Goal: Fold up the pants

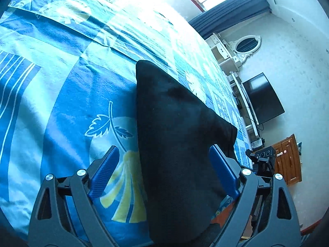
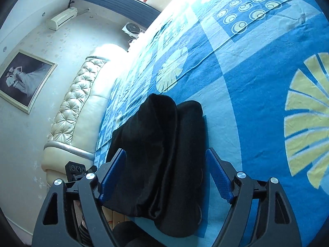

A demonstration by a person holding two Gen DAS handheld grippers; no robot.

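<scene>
Black pants lie folded into a thick bundle on the blue patterned blanket, near the bed's front edge. My left gripper is open and straddles one end of the bundle. Its left blue pad stands clear of the cloth, while the right pad sits at the cloth's edge. In the right wrist view the pants show two rolled layers side by side. My right gripper is open around the other end, with its pads on either side of the cloth and not pressing.
The blanket spreads wide beyond the pants. A cream padded headboard is to the left in the right wrist view. A television, a wooden cabinet and a white dresser with a mirror stand past the bed's far side.
</scene>
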